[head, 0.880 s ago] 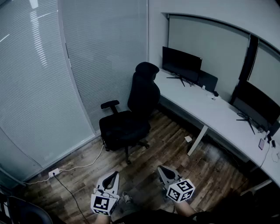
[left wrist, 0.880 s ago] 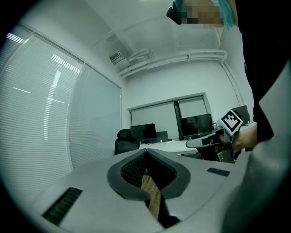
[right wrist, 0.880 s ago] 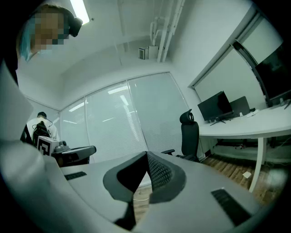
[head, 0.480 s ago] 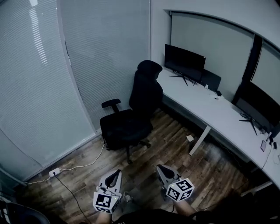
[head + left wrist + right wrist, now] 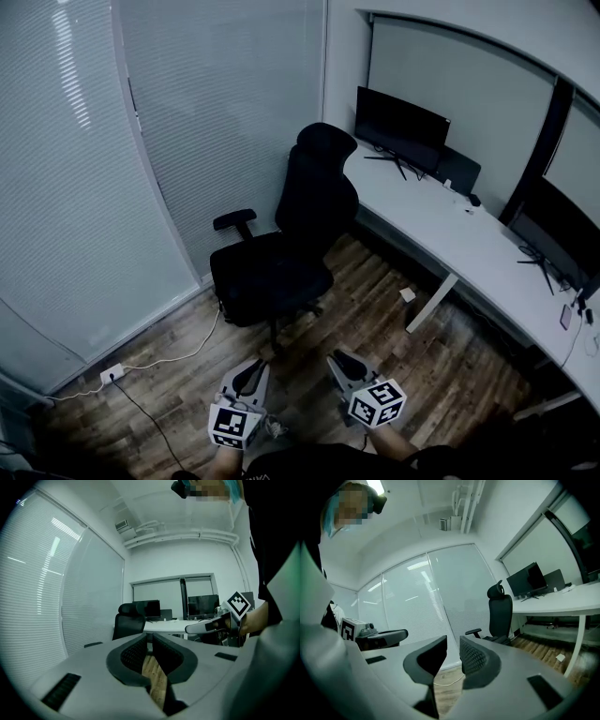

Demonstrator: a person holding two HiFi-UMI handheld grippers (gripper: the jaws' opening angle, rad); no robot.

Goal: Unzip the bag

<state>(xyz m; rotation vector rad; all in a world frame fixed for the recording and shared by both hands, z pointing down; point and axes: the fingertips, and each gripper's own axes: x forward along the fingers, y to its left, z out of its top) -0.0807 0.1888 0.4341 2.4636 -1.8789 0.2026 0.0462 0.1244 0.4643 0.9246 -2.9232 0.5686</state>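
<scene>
No bag shows in any view. Low in the head view, my left gripper (image 5: 250, 373) and right gripper (image 5: 340, 362) are held side by side above the wooden floor, both pointing toward the black office chair (image 5: 281, 253). In the left gripper view the left gripper (image 5: 150, 640) has its ribbed pads nearly together with nothing between them, and the right gripper (image 5: 206, 626) shows beside it. The right gripper (image 5: 452, 645) stands with a narrow gap between its jaws, which hold nothing.
A long white desk (image 5: 441, 234) curves along the right wall with dark monitors (image 5: 401, 117) on it. Glass walls with blinds (image 5: 94, 187) close the left side. A white cable and power strip (image 5: 112, 373) lie on the floor (image 5: 375, 309) at the left.
The head view has shifted, so the chair looks slightly larger and nearer. Both grippers sit a little closer together in the frame, still empty.
</scene>
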